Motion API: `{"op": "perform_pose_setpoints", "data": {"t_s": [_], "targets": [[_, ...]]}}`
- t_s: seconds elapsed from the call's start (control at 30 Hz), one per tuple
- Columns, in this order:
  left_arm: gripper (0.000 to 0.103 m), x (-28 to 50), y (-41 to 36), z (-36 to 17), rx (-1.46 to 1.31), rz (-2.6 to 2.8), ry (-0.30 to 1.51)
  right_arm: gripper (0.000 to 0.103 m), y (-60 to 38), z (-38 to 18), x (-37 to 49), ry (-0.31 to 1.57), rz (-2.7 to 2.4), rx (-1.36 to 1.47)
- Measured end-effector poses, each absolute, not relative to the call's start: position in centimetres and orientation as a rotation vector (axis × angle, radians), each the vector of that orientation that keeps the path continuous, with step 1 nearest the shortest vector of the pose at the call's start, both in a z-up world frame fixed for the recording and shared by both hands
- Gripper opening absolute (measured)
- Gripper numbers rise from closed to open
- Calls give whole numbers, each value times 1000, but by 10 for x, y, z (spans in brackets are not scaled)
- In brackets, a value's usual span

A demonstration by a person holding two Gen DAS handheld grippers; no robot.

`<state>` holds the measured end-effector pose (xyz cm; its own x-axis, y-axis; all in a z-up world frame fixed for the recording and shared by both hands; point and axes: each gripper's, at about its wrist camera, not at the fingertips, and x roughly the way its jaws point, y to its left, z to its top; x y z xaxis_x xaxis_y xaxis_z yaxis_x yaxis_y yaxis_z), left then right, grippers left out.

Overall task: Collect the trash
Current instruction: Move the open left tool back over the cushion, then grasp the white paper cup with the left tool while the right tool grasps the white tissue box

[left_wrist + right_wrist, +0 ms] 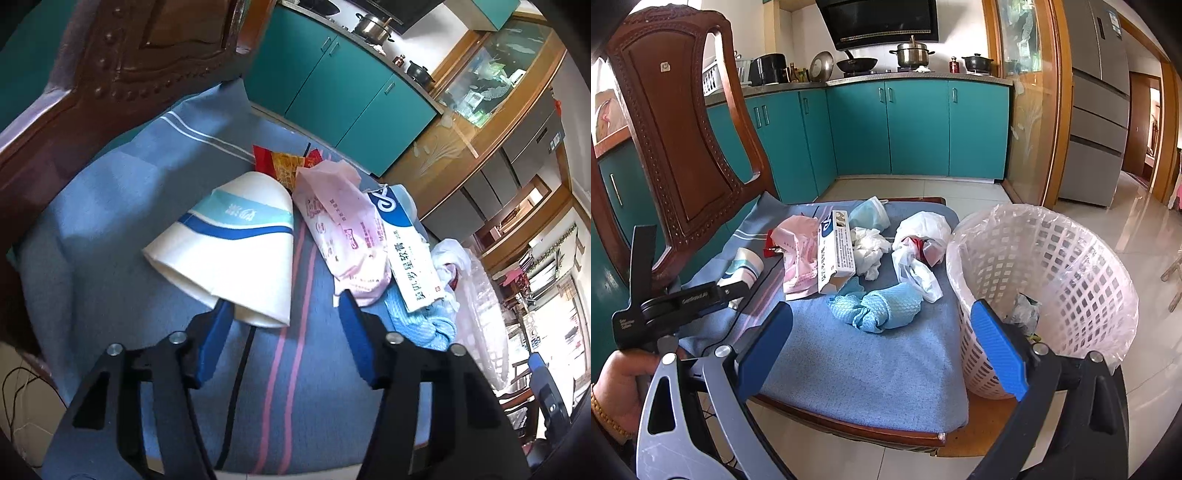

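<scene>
My left gripper is wide open and empty, one finger at the rim of the crushed paper cup on the chair cushion, so I'd close gently across that rim while my equally open right gripper waits beside the lined wastebasket.

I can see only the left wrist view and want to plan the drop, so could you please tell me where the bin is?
Observer: A white basket with a plastic liner stands at the right edge of the seat.
Operator: Thank you. Is anything in it?
Observer: Yes, a crumpled grey bag lies near its bottom.
Operator: And where is the right hand-held gripper?
Observer: The right hand-held gripper is open and empty, over the front of the seat, with one finger in front of the basket.
</scene>
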<state>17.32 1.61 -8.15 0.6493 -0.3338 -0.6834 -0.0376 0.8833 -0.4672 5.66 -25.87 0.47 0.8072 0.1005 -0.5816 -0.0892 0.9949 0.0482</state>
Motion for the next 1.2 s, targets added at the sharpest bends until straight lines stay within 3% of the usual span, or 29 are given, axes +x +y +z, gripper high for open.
{"op": "perform_pose_setpoints", "data": {"t_s": [0.4,0.63,0.73,1.03,1.13,1.17,1.2], "targets": [[53,179,18,-73,-498,-178,826,95,-252,-5,65,656,100,-17],[20,193,24,-74,-513,-191,830,95,-245,-12,78,671,148,1],[13,196,21,-73,-506,-216,831,93,-249,-12,97,681,212,102],[8,191,15,-59,-434,-234,782,64,-252,-47,178,847,330,367],[8,180,7,-43,-328,-219,743,40,-251,-59,191,884,350,422],[8,177,5,-39,-298,-210,731,27,-250,-61,193,890,362,432],[8,173,4,-34,-266,-197,718,22,-249,-62,193,895,370,434]]}}
